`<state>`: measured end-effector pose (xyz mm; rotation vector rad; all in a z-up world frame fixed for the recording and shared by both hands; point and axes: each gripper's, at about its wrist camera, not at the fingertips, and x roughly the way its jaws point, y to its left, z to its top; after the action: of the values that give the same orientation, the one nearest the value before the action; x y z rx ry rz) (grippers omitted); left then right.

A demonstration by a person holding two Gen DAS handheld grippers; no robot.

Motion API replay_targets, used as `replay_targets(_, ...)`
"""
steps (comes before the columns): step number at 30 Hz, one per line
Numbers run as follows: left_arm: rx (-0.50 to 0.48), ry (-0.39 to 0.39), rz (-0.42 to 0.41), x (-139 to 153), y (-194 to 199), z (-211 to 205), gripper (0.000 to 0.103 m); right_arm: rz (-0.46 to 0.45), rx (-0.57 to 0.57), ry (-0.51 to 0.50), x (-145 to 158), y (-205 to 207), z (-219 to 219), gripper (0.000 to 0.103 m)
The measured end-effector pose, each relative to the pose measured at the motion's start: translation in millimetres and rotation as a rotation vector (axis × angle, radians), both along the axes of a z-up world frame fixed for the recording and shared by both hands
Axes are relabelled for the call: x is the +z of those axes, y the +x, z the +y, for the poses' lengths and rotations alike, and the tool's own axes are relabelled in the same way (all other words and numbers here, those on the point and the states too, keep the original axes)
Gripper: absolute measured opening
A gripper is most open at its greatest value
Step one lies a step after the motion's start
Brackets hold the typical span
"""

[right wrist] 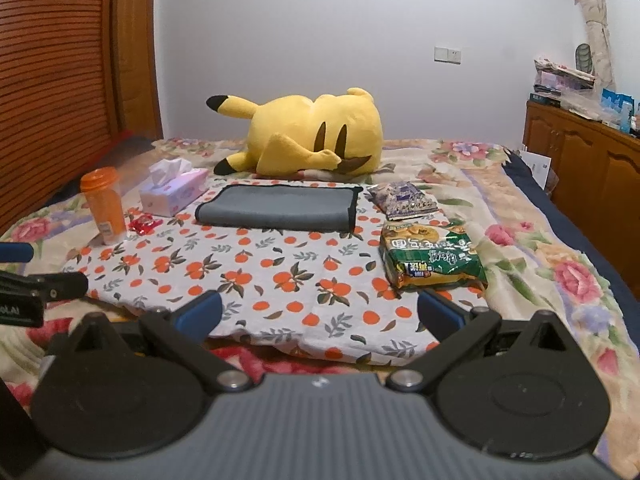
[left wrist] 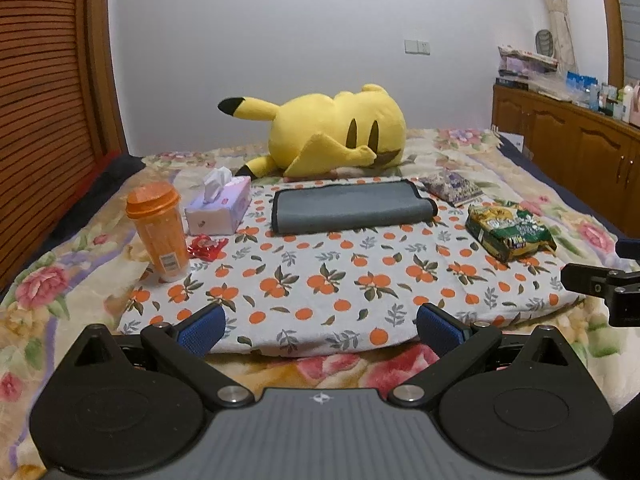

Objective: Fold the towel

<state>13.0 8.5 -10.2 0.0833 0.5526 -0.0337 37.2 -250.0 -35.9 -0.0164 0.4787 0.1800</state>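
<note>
A grey towel with black edging (left wrist: 350, 207) lies folded into a long flat band at the far side of an orange-print cloth (left wrist: 320, 280); it also shows in the right wrist view (right wrist: 280, 209). My left gripper (left wrist: 320, 326) is open and empty, hovering over the cloth's near edge, well short of the towel. My right gripper (right wrist: 320, 314) is open and empty, also at the near edge. Each gripper's side shows in the other's view.
On the bed: an orange bottle (left wrist: 159, 232), a tissue box (left wrist: 219, 208), a red wrapper (left wrist: 206, 247), a green snack bag (left wrist: 509, 232), a purple packet (left wrist: 454, 188), a yellow plush (left wrist: 332, 132). Wooden cabinets (left wrist: 576, 148) stand right.
</note>
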Motion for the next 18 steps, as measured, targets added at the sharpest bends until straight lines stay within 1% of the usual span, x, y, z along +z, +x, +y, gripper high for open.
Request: replay_targets(18, -0.005, -0.012, -0.113, 11, -14, 0, 0.103, -0.080, -0.011, 0.020, 6, -8, -4, 0.103)
